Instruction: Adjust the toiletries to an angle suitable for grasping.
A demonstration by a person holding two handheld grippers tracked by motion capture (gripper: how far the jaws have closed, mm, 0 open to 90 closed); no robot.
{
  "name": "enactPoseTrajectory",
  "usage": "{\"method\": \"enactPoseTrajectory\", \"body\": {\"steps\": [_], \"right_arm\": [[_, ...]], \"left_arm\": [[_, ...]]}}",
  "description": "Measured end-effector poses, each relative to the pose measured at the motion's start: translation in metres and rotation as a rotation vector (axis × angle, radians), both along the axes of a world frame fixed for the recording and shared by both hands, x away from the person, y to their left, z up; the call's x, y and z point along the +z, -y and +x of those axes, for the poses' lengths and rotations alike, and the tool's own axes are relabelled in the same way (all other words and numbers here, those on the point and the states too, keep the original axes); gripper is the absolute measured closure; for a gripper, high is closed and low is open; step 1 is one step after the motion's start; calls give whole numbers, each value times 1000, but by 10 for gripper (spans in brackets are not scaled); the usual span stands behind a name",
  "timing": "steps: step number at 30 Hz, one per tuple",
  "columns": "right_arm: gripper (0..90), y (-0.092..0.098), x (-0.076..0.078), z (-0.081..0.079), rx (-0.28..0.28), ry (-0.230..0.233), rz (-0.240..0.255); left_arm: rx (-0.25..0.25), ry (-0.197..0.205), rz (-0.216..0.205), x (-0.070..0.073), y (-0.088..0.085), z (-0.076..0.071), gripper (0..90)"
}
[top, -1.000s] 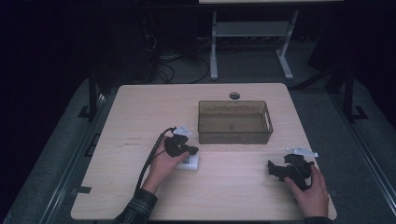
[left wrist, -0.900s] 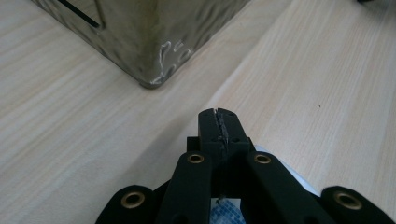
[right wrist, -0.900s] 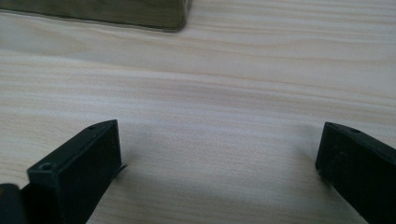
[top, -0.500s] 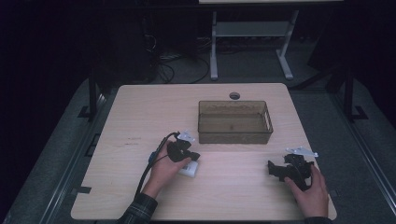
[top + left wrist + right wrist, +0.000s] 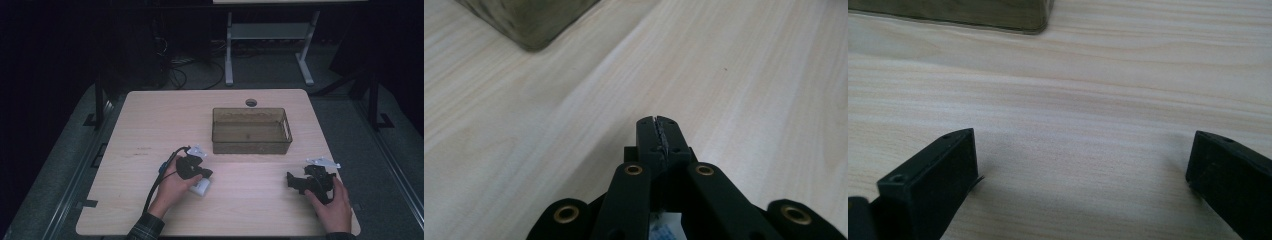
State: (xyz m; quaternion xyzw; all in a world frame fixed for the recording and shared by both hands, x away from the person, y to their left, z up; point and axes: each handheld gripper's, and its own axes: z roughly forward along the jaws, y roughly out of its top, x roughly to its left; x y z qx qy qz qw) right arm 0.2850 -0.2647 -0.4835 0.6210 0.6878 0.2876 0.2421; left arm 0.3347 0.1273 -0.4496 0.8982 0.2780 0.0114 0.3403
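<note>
on the table [image 5: 150, 125], near the front edge, the left gripper [image 5: 204, 175] rests in the person's left hand [image 5: 172, 187], jaws together with nothing between the tips, as the left gripper view confirms [image 5: 659, 131]. a small white object [image 5: 200, 187] lies on the wood just beside and partly beneath it; whether the gripper touches it cannot be told. the right gripper [image 5: 292, 181] sits well apart at the front right, jaws wide apart over bare wood [image 5: 1083, 165]. the bin [image 5: 251, 145] stands behind both and looks empty. judged progress: early. the object is not yet gripped, and any transfer to the bin remains.
</note>
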Motion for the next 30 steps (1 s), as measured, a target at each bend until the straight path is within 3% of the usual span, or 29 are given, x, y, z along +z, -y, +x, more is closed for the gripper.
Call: {"method": "enactPoseTrajectory", "body": {"steps": [8, 14, 30], "right_arm": [[0, 0, 0, 0, 0, 0, 0], [0, 0, 0, 0, 0, 0, 0], [0, 0, 0, 0, 0, 0, 1]], "left_arm": [[0, -8, -25, 1, -5, -10, 899], [-11, -1, -7, 2, -8, -18, 900], [-20, 2, -12, 4, -24, -43, 900]]}}
